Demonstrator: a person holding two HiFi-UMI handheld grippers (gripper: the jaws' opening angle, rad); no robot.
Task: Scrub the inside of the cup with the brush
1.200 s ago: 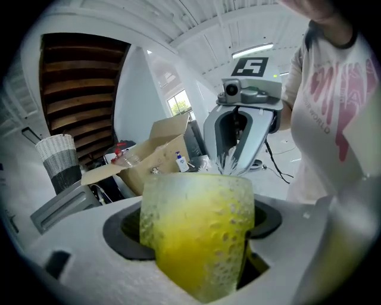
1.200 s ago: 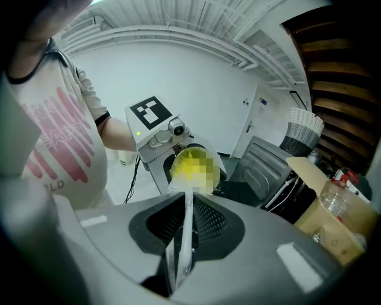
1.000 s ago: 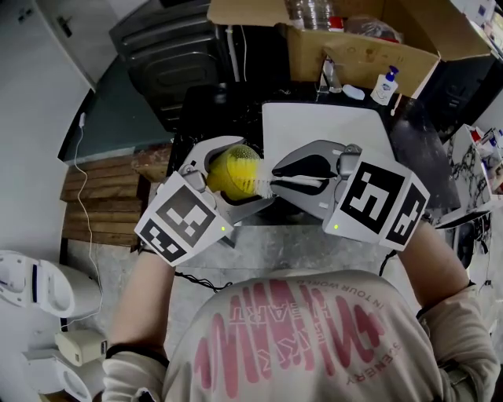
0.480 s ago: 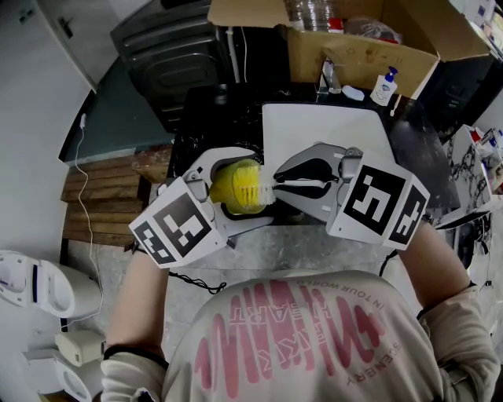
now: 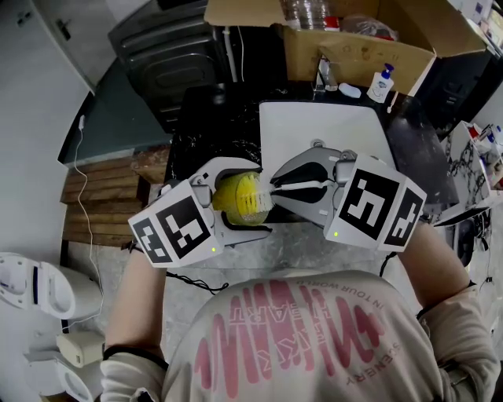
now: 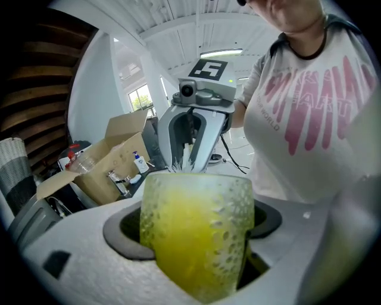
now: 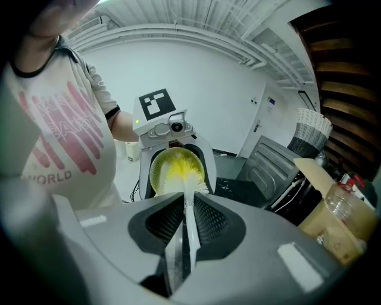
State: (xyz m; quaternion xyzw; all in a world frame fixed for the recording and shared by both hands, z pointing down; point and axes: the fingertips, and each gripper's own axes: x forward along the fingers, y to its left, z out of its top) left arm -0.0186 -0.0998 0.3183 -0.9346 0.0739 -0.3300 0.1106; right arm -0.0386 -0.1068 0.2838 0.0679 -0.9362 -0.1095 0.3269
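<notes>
Over the black table: brush head now inside the cup

Over the black table (image 5: 204, 118), held clear of its surface. Behind, an open cardboard box (image 5: 357, 51) containing a clear bottle (image 5: 310, 11) and other clutter. Left gripper (image 5: 229, 198) clamped on the yellow cup (image 5: 236, 192), mouth turned sideways toward the right gripper (image 5: 277, 187), which is pinched tight on the white brush (image 5: 302, 185) handle. Against a second ago: cup lowered and turned, bristles moved from rim to interior. Judged as scrubbing under way. Within the cup: bristle head only; no liquid made out.
</notes>
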